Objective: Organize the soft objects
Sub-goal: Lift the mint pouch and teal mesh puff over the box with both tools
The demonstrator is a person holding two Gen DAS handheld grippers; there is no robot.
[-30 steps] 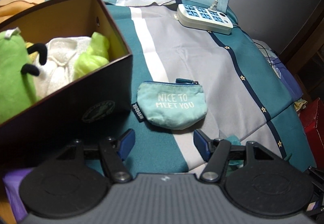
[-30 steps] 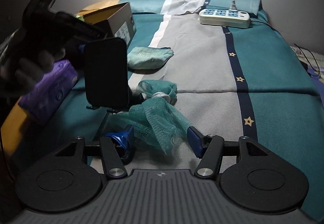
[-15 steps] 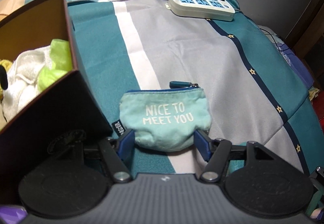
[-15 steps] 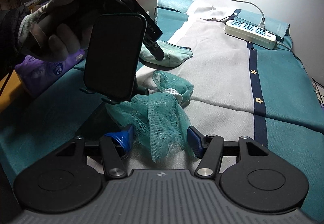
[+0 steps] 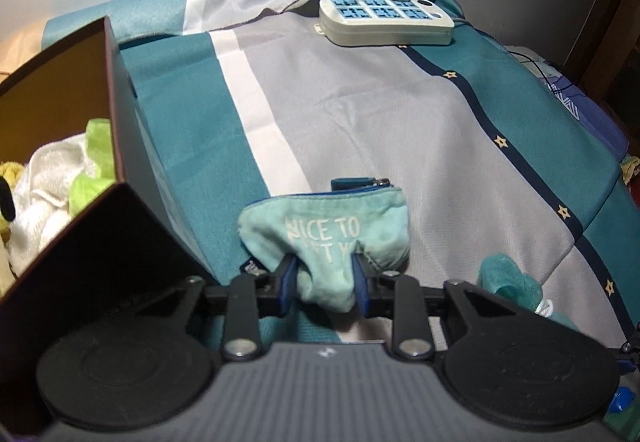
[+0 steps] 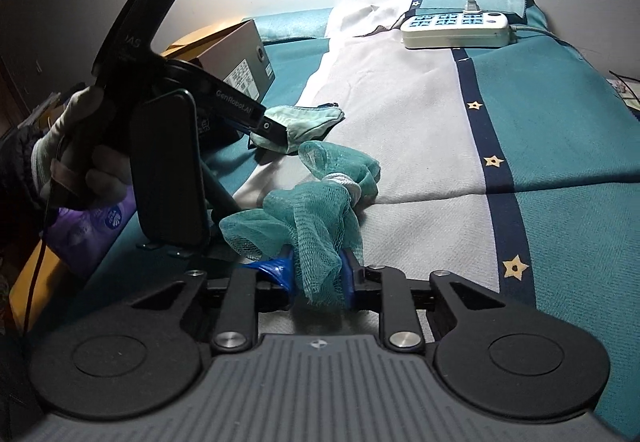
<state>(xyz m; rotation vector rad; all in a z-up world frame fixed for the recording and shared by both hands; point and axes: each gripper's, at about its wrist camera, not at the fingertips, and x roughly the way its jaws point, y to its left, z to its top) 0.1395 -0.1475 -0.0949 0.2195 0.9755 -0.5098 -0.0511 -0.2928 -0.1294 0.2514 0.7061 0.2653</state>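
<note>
Left hand-held gripper [image 5: 325, 278] clamps mint plush zip pouch [image 5: 326, 238]; open brown cardboard box [image 5: 120, 146] lies immediately left. Right hand-held gripper [image 6: 318, 276] pinches teal mesh bath pouf [image 6: 304, 210].

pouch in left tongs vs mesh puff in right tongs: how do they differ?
The pouch is solid plush fabric printed with "NICE TO"; the mesh puff is open netting with no text. The pouch has a zipper along its top edge; the mesh puff is tied with a white cord. Both are teal, both rest on the bedspread, each pinched between tongs: left tongs, right tongs.
</note>
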